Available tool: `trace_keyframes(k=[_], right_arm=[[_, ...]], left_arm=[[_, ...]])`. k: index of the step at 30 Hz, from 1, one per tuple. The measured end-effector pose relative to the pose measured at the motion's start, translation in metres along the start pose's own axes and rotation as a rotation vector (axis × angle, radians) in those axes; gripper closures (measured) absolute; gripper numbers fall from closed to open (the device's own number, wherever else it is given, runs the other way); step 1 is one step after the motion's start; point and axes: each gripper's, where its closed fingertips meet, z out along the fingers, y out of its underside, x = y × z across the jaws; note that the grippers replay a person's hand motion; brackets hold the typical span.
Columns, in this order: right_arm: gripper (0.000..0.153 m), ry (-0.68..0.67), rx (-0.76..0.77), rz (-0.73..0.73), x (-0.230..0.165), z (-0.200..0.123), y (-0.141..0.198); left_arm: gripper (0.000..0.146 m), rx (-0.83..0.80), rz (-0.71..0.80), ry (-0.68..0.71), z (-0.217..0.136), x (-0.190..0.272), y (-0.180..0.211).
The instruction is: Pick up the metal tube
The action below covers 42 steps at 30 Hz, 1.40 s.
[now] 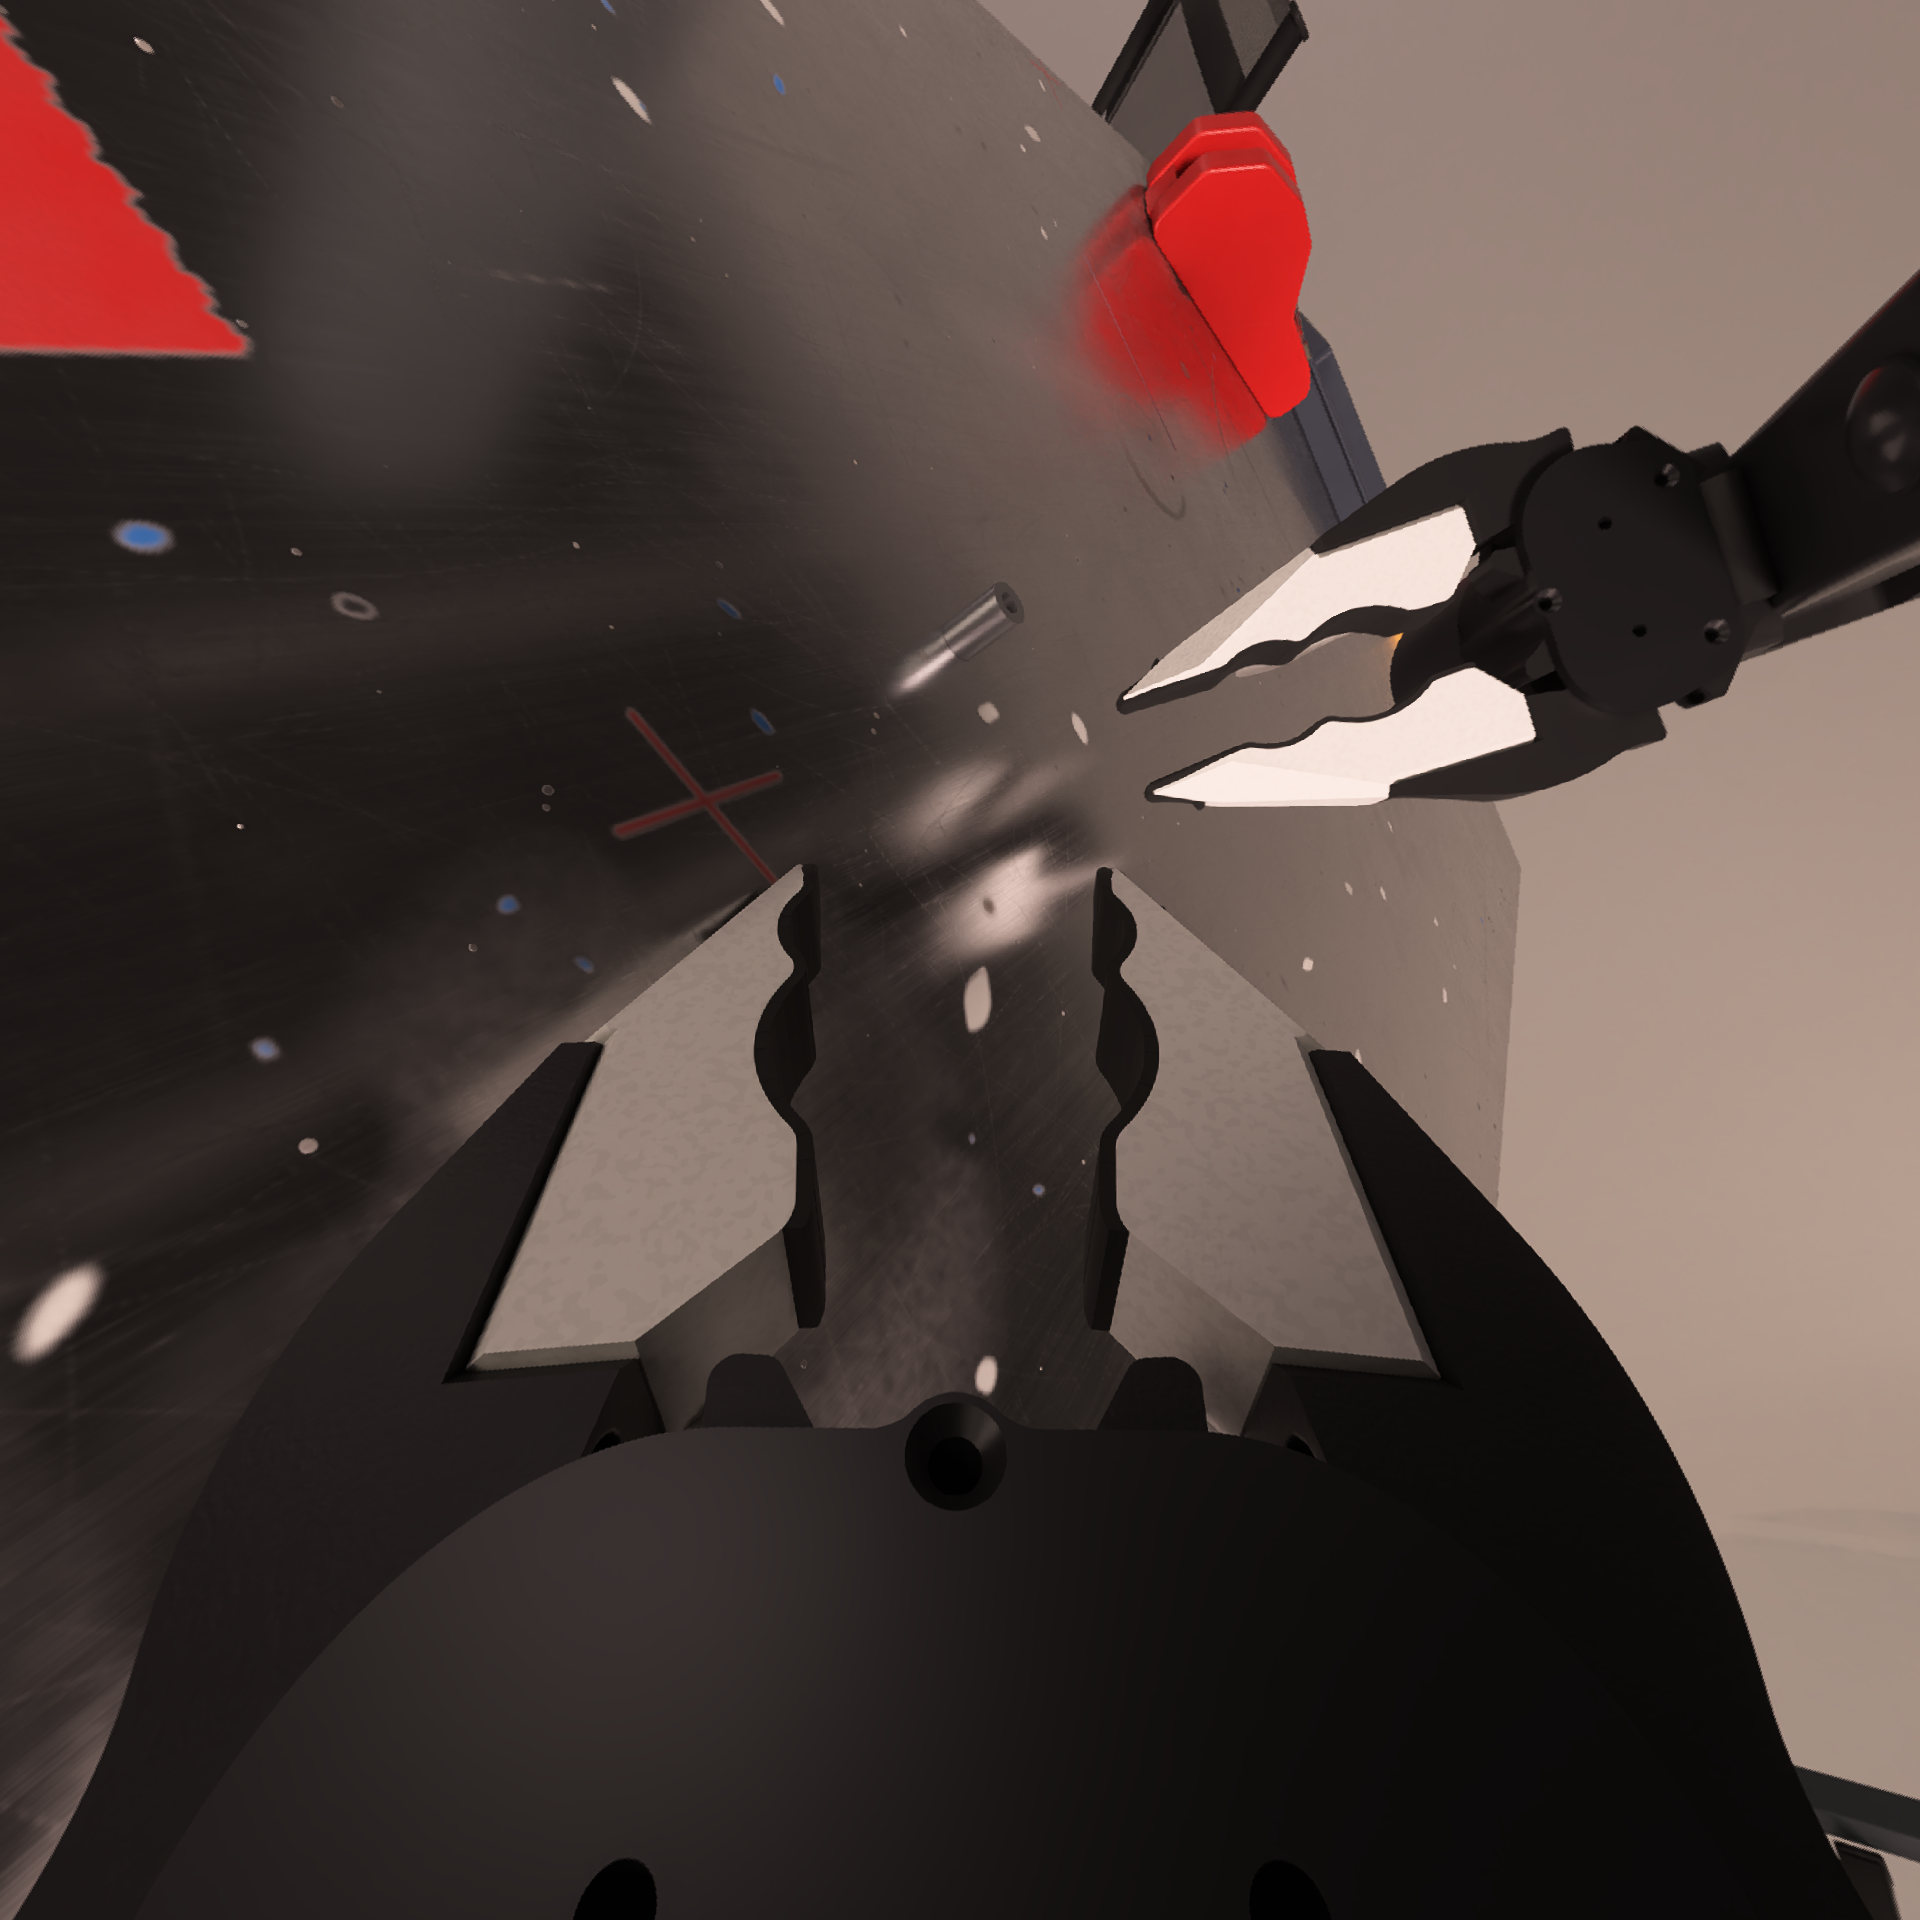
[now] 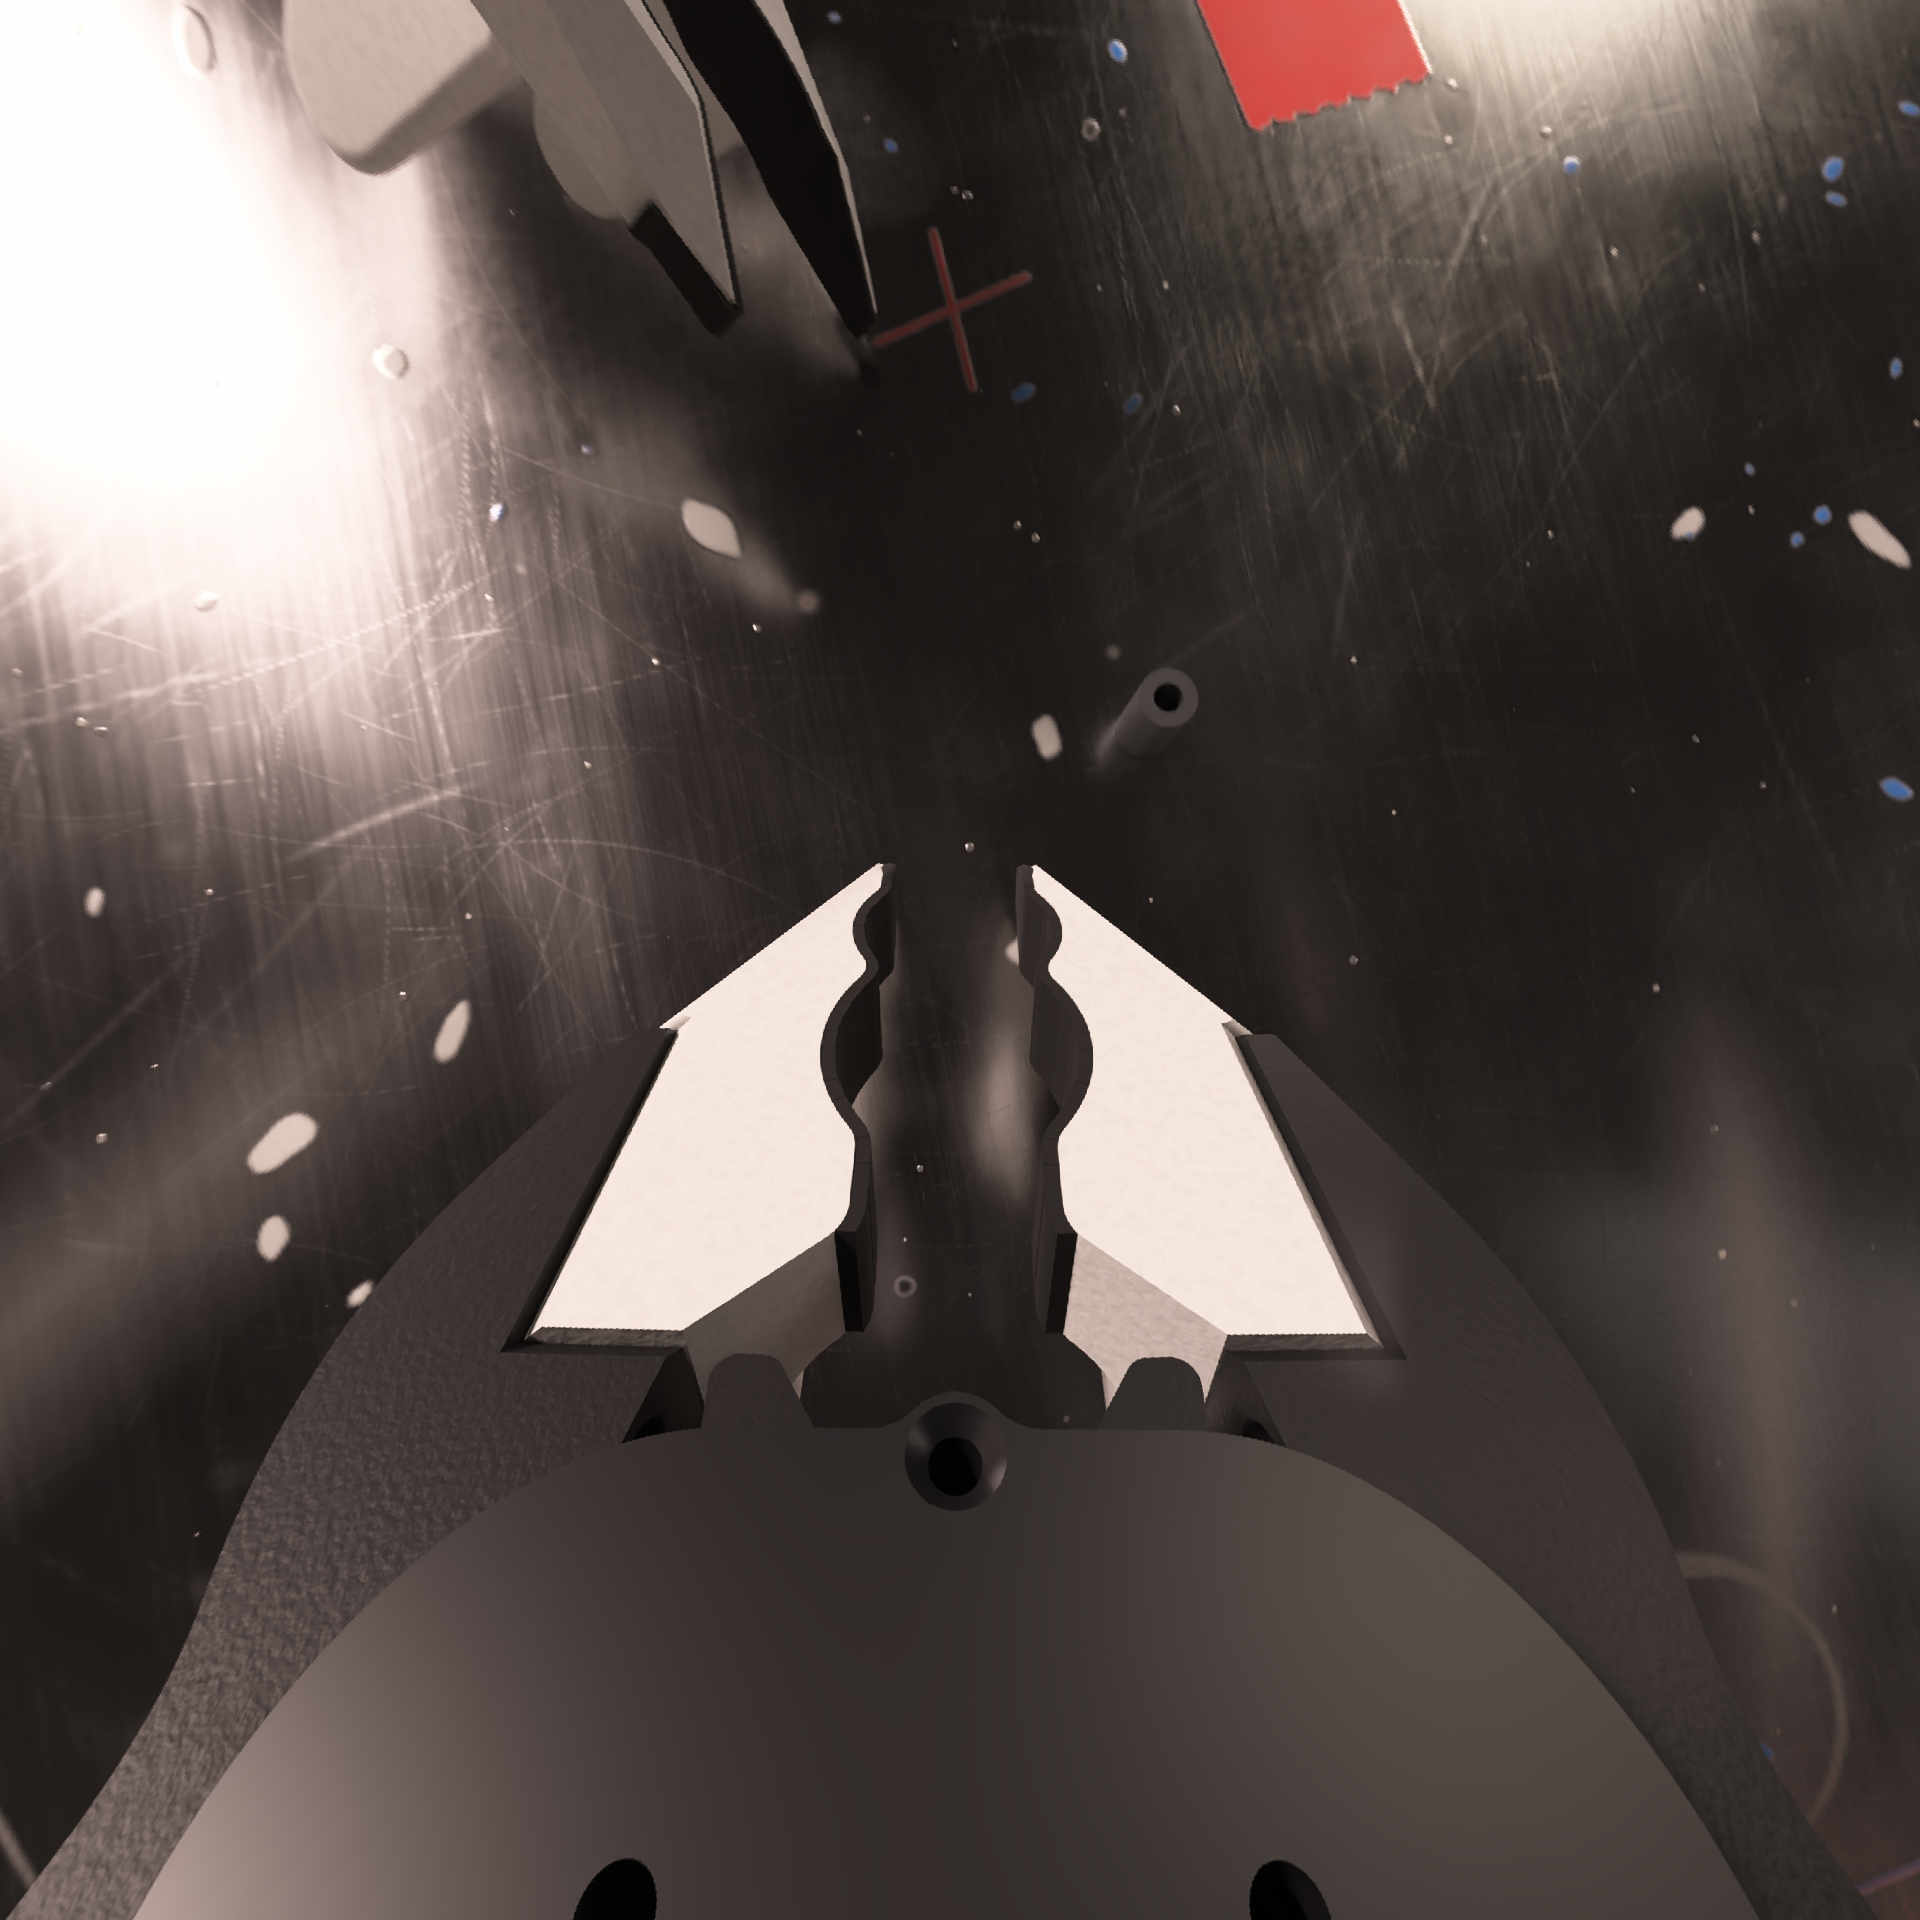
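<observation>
my left gripper [image 1: 954, 878] has its fingers apart with nothing between them, poised over the dark scratched desk [image 1: 364, 935]. my right gripper [image 2: 956, 873] also has its fingers apart, by a narrower gap, and empty.

the metal tube [image 1: 971, 627] lies on the desk ahead of my left fingers, slightly to the right, well clear of the tips. from my right fingers the metal tube [image 2: 1143, 722] sits ahead and a little to the right, its open end turned toward them, near but not touching.

a red cross mark [image 1: 698, 795] is painted on the desk just ahead-left of my left fingers. a red clamp [image 1: 1226, 260] sits at the desk's far edge beyond the tube. a red patch [image 1: 83, 229] lies far ahead-left.
</observation>
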Motion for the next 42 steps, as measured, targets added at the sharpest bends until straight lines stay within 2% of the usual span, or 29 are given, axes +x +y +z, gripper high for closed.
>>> trace_keyframes(k=[6, 11, 15, 19, 23, 26, 31, 34, 38, 42], right_arm=[[0.127, 0.045, -0.015, -0.001, -0.001, 0.011, 0.011], [0.141, 0.036, 0.023, -0.025, -0.004, 0.016, 0.005], [0.15, 0.002, 0.121, -0.006, -0.006, 0.01, -0.014], [0.15, 0.031, 0.182, 0.014, 0.007, 0.003, -0.026], [0.15, 0.126, 0.122, 0.07, 0.032, 0.009, -0.016], [0.141, 0.135, 0.088, 0.141, 0.041, 0.019, -0.012], [0.134, 0.062, 0.082, 0.224, 0.042, 0.037, -0.017], [0.141, 0.059, 0.077, 0.189, 0.043, 0.041, -0.021], [0.141, 0.121, 0.162, 0.11, 0.05, 0.034, -0.042], [0.141, 0.268, 0.351, -0.033, 0.065, 0.001, -0.083]], left_arm=[[0.093, -0.005, 0.021, -0.011, 0.001, 0.002, 0.003], [0.093, -0.001, 0.024, -0.007, 0.001, 0.003, 0.002], [0.093, -0.001, 0.058, -0.008, 0.002, 0.0, -0.004], [0.093, -0.001, 0.097, -0.028, 0.003, -0.007, -0.016], [0.093, -0.007, 0.111, -0.048, 0.003, -0.017, -0.024], [0.093, -0.014, 0.096, -0.032, 0.004, -0.018, -0.025], [0.093, -0.025, 0.025, 0.013, 0.005, -0.018, -0.025], [0.093, -0.021, -0.06, 0.078, 0.004, -0.016, -0.026], [0.093, -0.01, -0.18, 0.191, 0.009, -0.01, -0.033], [0.093, 0.015, -0.284, 0.286, 0.02, -0.004, -0.057]])
